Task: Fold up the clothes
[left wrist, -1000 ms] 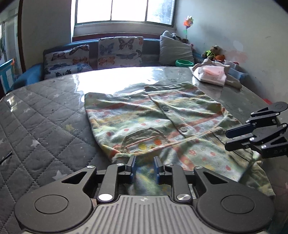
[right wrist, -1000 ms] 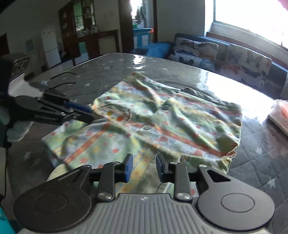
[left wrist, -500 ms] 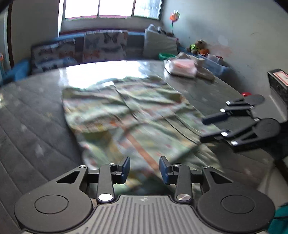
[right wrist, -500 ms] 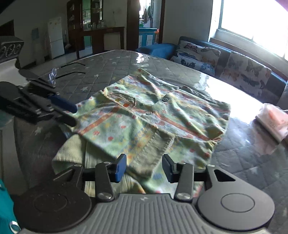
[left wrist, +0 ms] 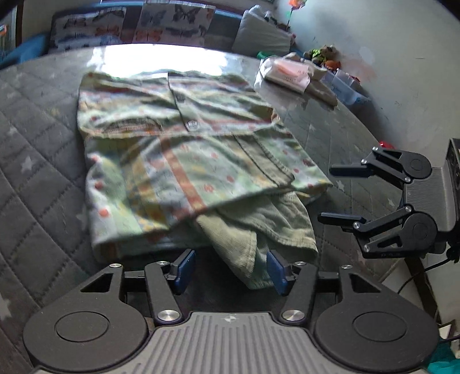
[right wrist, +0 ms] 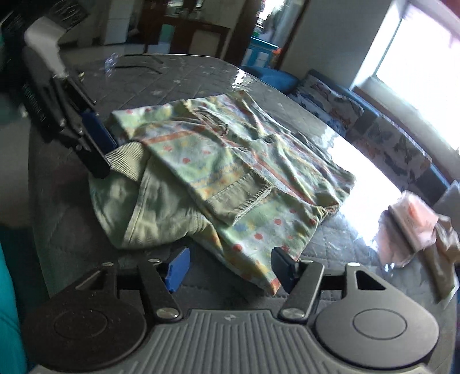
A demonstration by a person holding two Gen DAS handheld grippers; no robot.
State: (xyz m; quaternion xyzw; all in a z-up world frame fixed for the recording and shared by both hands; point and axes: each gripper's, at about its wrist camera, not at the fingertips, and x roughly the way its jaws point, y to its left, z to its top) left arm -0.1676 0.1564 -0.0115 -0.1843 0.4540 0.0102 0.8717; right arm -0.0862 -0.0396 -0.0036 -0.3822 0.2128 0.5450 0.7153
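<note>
A pale green patterned shirt (left wrist: 178, 143) lies folded on the grey quilted table (left wrist: 37, 143), its plain green inner side sticking out at the near edge. My left gripper (left wrist: 230, 270) is low in the left wrist view. Its jaws are opening, and a loose cloth end lies between the blue pads (left wrist: 184, 269) without being pressed. In the right wrist view my right gripper (right wrist: 230, 269) is also opening, with the shirt (right wrist: 230, 161) corner lying loose between its fingers. The right gripper (left wrist: 325, 193) hovers off the shirt's right side, and the left gripper (right wrist: 99, 152) sits by the green fold.
A stack of pink and white folded clothes (left wrist: 287, 72) rests at the table's far right, also seen as a pink stack (right wrist: 411, 218). A sofa with butterfly cushions (left wrist: 172, 26) runs behind the table. Plastic boxes and toys (left wrist: 342, 83) line the wall.
Both grippers' jaws have widened and let go of the cloth. Both have drawn back toward the shirt's near edge, and the near half now lies folded over.
</note>
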